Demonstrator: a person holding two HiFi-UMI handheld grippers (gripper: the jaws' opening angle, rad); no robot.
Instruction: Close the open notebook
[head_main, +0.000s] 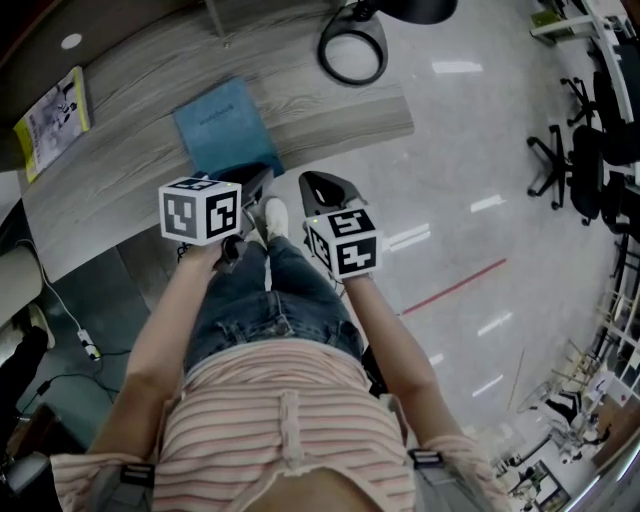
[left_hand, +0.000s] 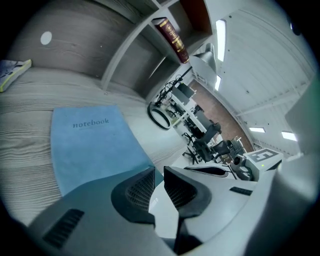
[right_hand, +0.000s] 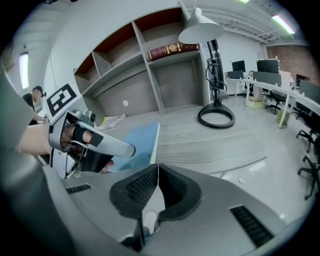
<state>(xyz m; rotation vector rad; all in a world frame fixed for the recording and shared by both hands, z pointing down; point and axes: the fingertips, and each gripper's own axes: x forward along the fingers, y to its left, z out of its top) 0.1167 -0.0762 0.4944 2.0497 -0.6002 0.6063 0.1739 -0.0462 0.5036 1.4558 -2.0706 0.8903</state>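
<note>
Notebook (head_main: 225, 128) lies shut, blue cover up, on the grey wood-grain desk (head_main: 120, 180), at about 11 o'clock from both grippers and near the desk's front edge. A magazine (head_main: 52, 118) sits at the desk's 10 o'clock end, and a lamp's black ring base (head_main: 352, 45) at 1 o'clock. Glossy pale floor (head_main: 470, 170) runs off to office chairs (head_main: 580, 160) at 3 o'clock. Behind the desk, the open shelf unit (right_hand: 150, 65) holds one dark red book (right_hand: 172, 49). The left gripper (left_hand: 159, 172) has its jaws drawn to a thin slit with nothing in it. The right gripper (right_hand: 158, 170) has its pads meeting at the tips, empty.
</note>
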